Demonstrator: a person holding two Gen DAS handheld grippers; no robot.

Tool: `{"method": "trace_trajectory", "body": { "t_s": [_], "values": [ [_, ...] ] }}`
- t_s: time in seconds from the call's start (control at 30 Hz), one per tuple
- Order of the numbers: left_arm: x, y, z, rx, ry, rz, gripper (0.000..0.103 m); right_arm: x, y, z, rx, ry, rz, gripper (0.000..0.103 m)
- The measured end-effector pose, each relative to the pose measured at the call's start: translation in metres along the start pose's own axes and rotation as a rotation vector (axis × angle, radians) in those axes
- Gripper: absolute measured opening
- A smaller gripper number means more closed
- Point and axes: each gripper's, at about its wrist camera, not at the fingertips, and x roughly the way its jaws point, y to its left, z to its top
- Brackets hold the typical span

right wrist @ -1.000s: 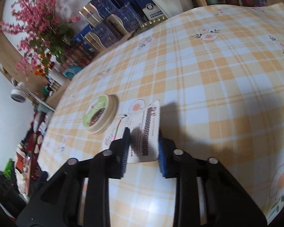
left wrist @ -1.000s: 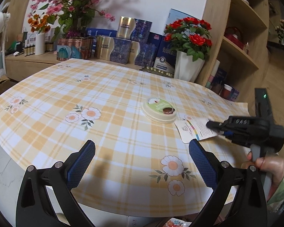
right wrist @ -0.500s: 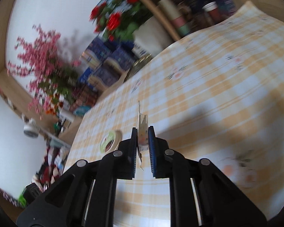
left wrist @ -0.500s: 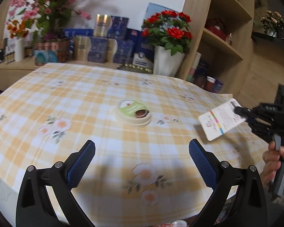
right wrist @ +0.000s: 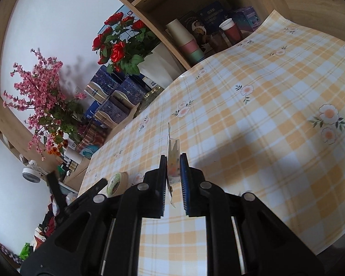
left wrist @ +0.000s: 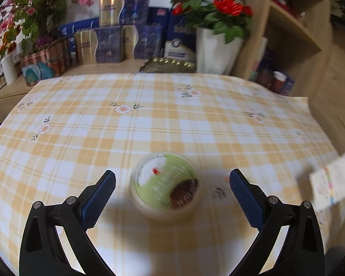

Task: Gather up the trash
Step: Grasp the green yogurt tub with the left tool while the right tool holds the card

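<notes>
Since a second ago, the left gripper (left wrist: pixel 172 185) has swung over to the round tub (left wrist: pixel 165 185), which now sits blurred between its wide-open jaws, untouched by either ribbed blue pad. Meanwhile the right gripper (right wrist: pixel 173 170) has lifted the paper card (right wrist: pixel 173 158) off the table (right wrist: pixel 253 138) and carried it toward the table's right edge.

That gripper is clamped shut on the card, which its own camera sees edge-on: thin, stiff and whitish, standing upright between the pads. From the left wrist camera the card (left wrist: pixel 333 181) shows its flat face, a white rectangle with a rainbow-coloured stripe, hanging in the air at the far right.

The tub is a low, cream-walled disc with a glossy green printed lid bearing a white patch and a dark brown one. It rests on a smooth tablecloth of orange and white checks scattered with small flower prints. Behind stand shiny blue and gold boxes (left wrist: pixel 117 39) and red roses in a white pot (left wrist: pixel 215 53).
</notes>
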Motion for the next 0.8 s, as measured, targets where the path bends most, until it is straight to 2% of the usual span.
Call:
{"method": "trace_trajectory", "body": {
  "t_s": [0.17, 0.3, 0.37, 0.4, 0.57, 0.8],
  "values": [
    [0.032, -0.001, 0.006, 0.01, 0.075, 0.039, 0.097, -0.002, -0.001, -0.001, -0.026, -0.003, 0.0, 0.015],
    [0.043, 0.0, 0.001, -0.005, 0.111, 0.08, 0.097, 0.0, 0.004, -0.005, -0.064, 0.004, -0.003, 0.015],
    [0.045, 0.003, -0.003, -0.017, 0.134, 0.099, 0.093, 0.0, 0.006, -0.007, -0.078, 0.01, -0.004, 0.015],
    [0.042, 0.003, -0.004, -0.016, 0.126, 0.102, 0.083, 0.0, 0.007, -0.008, -0.085, 0.011, -0.005, 0.015],
    [0.027, 0.0, -0.01, -0.001, 0.158, 0.111, 0.082, -0.005, 0.008, -0.013, -0.085, 0.017, 0.002, 0.015],
    [-0.025, -0.023, -0.018, 0.117, 0.115, 0.096, 0.082, -0.023, 0.015, -0.022, -0.082, 0.017, 0.02, 0.015]
  ]
}}
